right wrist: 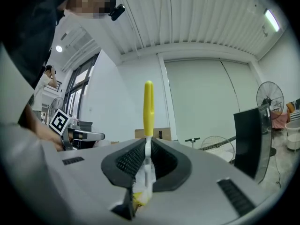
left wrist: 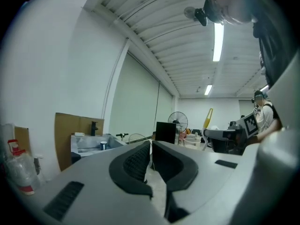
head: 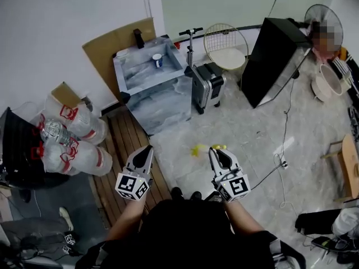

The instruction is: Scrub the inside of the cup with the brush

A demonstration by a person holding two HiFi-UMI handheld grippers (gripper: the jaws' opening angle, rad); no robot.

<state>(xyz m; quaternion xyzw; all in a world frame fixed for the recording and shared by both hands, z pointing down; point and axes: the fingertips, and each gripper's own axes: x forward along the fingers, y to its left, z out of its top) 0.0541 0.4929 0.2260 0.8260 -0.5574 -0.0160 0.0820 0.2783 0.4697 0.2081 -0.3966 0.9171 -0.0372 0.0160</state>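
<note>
Across the room from the sink, brush clamped and cup waiting

Beside the far wall, a small blue-and-white cup (head: pixel 157 60) stands upright in the grey marbled sink (head: pixel 132 74), well apart from the person. The right gripper (right wrist: pixel 147 144) pinches a thin brush (right wrist: pixel 148 111) just above its pale bristles, yellow handle standing up. The left gripper (left wrist: pixel 151 146) is all but closed on nothing. The brush looks light and stiff but may swivel between the pads. The cup is probably hard, slick and chippable, best held by its wall near the rim
</note>
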